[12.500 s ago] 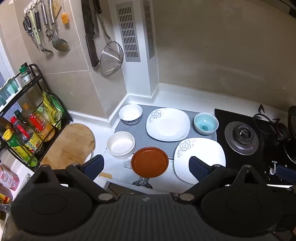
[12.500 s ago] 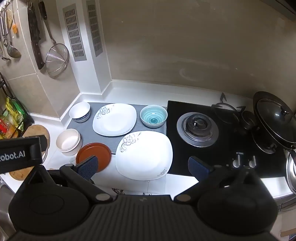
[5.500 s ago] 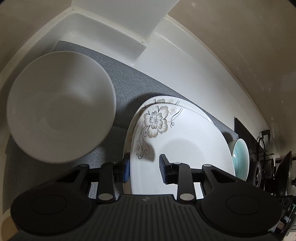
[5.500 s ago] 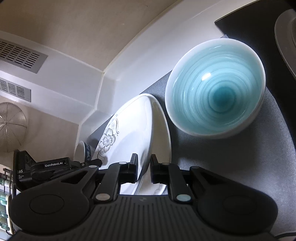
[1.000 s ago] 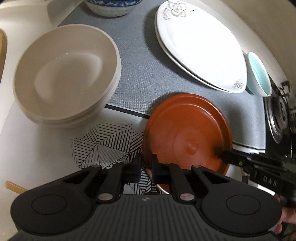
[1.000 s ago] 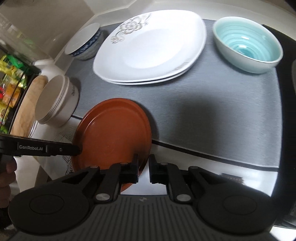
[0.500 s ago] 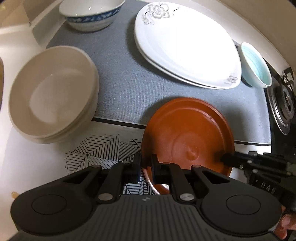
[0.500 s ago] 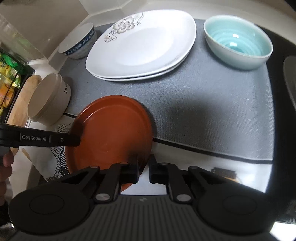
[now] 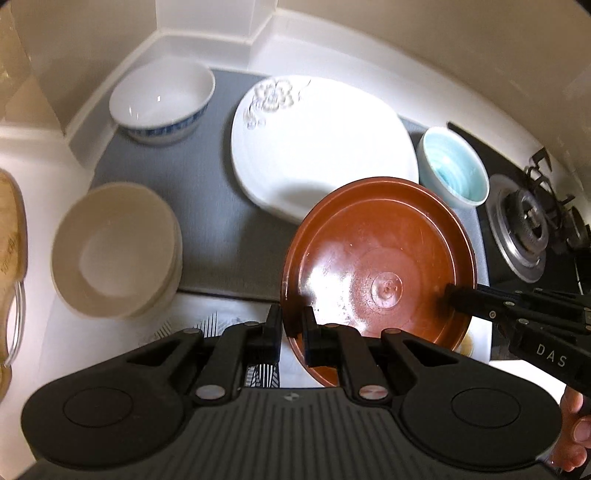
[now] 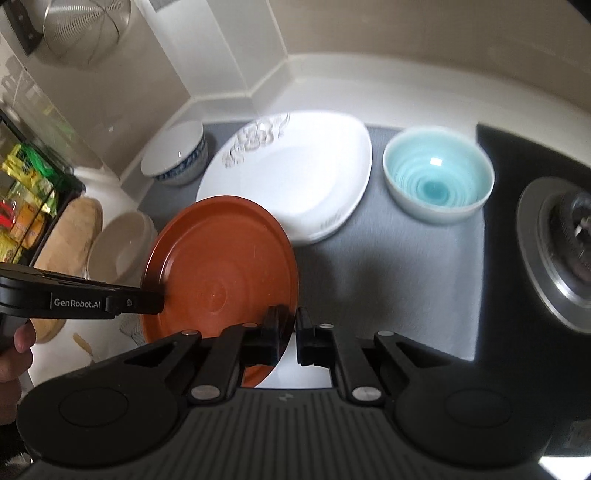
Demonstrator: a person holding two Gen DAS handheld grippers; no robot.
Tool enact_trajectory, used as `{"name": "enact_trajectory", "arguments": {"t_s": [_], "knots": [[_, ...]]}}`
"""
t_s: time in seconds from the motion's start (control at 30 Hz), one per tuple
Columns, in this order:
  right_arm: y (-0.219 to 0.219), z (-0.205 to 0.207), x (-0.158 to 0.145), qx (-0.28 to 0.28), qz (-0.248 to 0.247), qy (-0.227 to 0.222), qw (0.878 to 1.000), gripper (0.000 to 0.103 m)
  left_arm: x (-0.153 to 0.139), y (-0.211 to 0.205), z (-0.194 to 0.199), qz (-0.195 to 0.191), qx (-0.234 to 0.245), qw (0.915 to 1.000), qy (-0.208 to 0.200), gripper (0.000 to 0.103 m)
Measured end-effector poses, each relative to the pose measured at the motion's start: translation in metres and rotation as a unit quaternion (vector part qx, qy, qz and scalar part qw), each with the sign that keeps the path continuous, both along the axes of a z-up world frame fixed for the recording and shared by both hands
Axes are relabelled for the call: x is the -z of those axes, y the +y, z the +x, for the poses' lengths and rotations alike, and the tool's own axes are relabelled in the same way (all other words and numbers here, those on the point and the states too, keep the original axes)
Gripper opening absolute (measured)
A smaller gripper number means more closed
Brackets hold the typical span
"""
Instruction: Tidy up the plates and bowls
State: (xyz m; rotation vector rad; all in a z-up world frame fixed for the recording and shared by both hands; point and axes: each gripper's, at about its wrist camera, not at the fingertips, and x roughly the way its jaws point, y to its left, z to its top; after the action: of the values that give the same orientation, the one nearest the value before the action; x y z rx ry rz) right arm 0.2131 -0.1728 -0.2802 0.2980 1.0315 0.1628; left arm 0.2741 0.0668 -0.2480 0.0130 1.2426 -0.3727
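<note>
Left hand-held gripper [image 10: 157, 301] marked "GenRobot.AI", on brown plate [image 10: 221, 284].

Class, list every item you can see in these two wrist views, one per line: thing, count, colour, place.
brown plate: 1, reddish brown, lifted, gripped at two edges
white plates: 2 stacked, white with flower print, on the grey mat
blue-rimmed bowl: 1, white and blue, mat's far corner
turquoise bowl: 1, pale blue, between the white plates and the burner
beige bowls: a stack, count unclear, cream, left of the mat
grey mat: 1, grey, on the counter
gas burner: 1, silver and black, right side
cutting board: 1, wooden, far left
strainer: 1, metal, hanging on the wall
left gripper: 1, black, shut on the brown plate
right gripper: 1, black, shut on the brown plate
</note>
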Motion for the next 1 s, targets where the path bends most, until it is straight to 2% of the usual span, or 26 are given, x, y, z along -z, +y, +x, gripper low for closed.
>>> {"name": "enact_trajectory", "arguments": {"t_s": [0.27,0.47,0.63,0.8,0.83,0.93,1.0], "knots": [[-0.010,0.013,-0.039,0.030,0.022,-0.030,0.999,0.013,-0.035,-0.006,0.018,-0.040,-0.003,0.9986,-0.035,0.011],[-0.011,0.028,-0.080,0.033,0.008,-0.088,0.996,0.013,-0.067,-0.002,0.039,-0.076,-0.018,0.9949,-0.063,0.011],[-0.009,0.051,-0.104,0.028,-0.007,-0.118,0.993,0.013,-0.090,-0.002,0.061,-0.084,-0.023,0.9906,-0.106,0.011],[-0.009,0.088,-0.086,0.056,-0.032,-0.106,0.992,0.013,-0.070,-0.015,0.098,-0.084,-0.028,0.9921,-0.089,0.011],[-0.009,0.096,-0.078,0.060,-0.034,-0.102,0.992,0.013,-0.059,-0.018,0.107,-0.083,-0.032,0.9930,-0.078,0.011],[-0.012,0.116,-0.048,0.071,-0.036,-0.084,0.993,0.012,-0.018,-0.020,0.139,-0.097,-0.067,0.9930,-0.007,0.012],[-0.011,0.124,-0.028,0.073,-0.037,-0.072,0.994,0.010,0.004,-0.020,0.149,-0.097,-0.080,0.9920,0.010,0.012]]}}
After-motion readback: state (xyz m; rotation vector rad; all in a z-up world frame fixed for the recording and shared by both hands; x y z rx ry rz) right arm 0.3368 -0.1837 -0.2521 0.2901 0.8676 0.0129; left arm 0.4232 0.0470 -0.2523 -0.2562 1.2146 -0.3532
